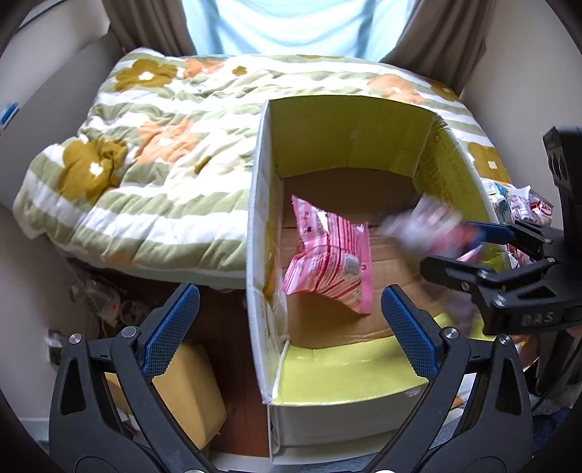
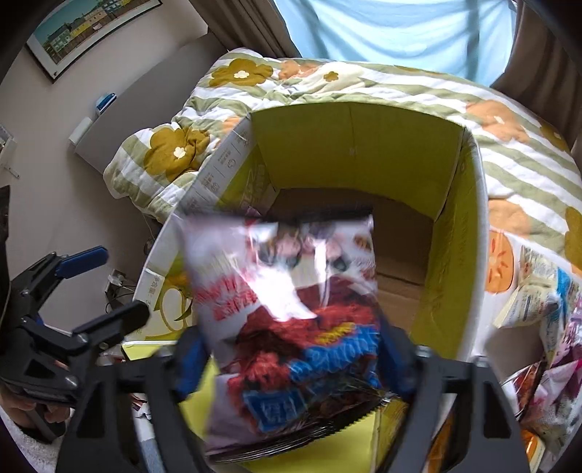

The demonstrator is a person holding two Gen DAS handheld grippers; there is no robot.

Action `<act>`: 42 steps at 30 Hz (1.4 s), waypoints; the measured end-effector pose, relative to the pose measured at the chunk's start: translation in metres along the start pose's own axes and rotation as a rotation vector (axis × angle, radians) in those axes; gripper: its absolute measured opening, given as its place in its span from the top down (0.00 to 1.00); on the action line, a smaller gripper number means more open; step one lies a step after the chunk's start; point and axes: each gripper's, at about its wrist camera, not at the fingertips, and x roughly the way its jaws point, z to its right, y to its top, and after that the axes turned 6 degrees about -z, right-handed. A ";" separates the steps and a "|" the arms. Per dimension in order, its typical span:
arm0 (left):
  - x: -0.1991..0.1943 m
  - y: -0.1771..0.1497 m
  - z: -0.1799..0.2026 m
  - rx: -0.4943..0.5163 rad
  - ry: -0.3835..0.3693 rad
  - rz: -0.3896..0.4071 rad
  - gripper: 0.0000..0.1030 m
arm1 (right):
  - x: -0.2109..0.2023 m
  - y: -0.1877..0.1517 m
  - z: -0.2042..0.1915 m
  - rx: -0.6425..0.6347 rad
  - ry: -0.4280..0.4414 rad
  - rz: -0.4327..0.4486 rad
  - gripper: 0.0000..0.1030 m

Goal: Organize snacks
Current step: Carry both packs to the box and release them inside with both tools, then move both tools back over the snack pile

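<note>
A bed (image 1: 152,174) stood against the far wall, covered by a quilt (image 2: 516,163) striped green and white with mustard and orange flowers. Behind it, brown curtains (image 1: 145,25) flanked a pale blue sheer panel (image 1: 291,25) that admitted diffuse daylight. The walls (image 2: 120,65) were off-white; 1 framed picture of coloured houses (image 2: 83,32) hung at upper left. Cables and a socket (image 2: 116,278) lay by the bed's foot.

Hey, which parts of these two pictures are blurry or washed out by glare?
Left wrist view: the snack bag in the right claw is motion-smeared, while the pink packet in the box stays sharp. Right wrist view: the same bag is blurred, with white glare mid-bag.
</note>
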 end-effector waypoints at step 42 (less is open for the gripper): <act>-0.034 -0.021 0.253 0.412 -0.206 0.083 0.03 | -0.194 -0.181 0.128 0.294 -0.373 0.309 0.01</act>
